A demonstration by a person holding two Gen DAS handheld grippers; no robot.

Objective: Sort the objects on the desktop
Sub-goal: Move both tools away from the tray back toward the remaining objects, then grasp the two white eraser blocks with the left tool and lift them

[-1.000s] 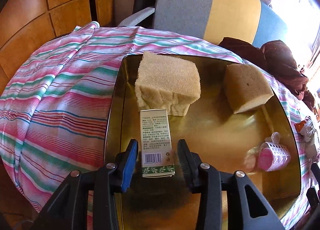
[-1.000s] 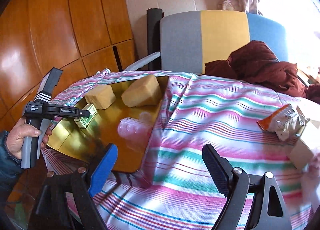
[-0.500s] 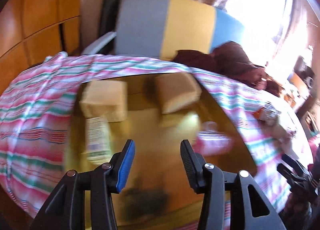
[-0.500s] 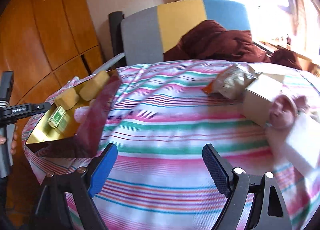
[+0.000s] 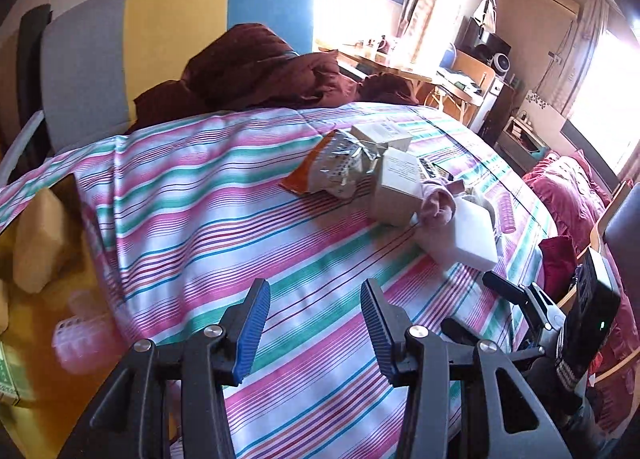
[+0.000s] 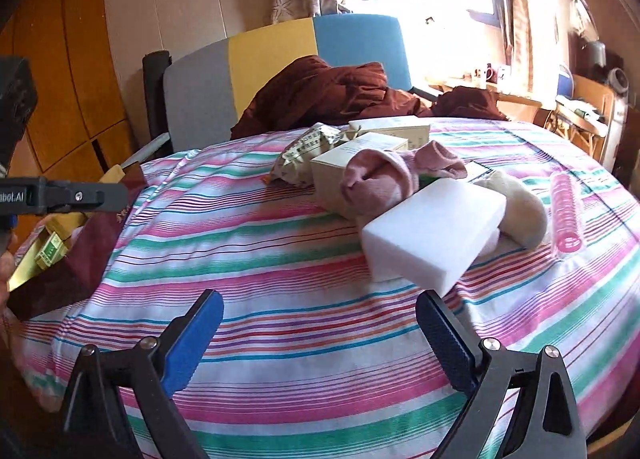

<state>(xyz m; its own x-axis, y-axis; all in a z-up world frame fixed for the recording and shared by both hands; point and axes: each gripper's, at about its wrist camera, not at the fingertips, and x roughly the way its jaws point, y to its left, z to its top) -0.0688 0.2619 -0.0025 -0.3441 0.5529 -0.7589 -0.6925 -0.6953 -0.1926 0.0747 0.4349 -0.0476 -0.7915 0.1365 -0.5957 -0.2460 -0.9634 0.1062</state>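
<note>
Over the striped desk: both tools hang above the cloth, nothing in either one.
Left tool (image 5: 314,321): released, blue pads apart over bare stripes, pointing toward the pile.
Right tool (image 6: 318,333): spread wide and empty, hovering just short of the white block.
Striped cloth (image 6: 280,259): pink, green and white bands covering the whole desk.
Pile: clustered on the far right half of the desk, pieces touching or overlapping.
White block (image 6: 434,229): nearest piece of the pile, lying tilted, its far edge against the pink sock.
Pink sock (image 6: 384,177): draped over the beige box (image 6: 332,175), spilling toward the white block.
Crumpled packet (image 5: 340,169): orange and silver, left of the beige box, touching it.
Second box (image 6: 394,127): pale, at the back of the pile.
Cream sock (image 6: 520,211): right of the white block, touching it.
Pink roller (image 6: 564,215): alone on the cloth, just right of the cream sock.
Gold tray (image 5: 28,323): at the desk's left edge, holding a yellow sponge (image 5: 44,239), a blurred pink roller and a green-printed carton (image 6: 50,253).
Background: a grey, yellow and blue chair (image 6: 280,63) with a dark red garment (image 5: 256,67) heaped against it.
</note>
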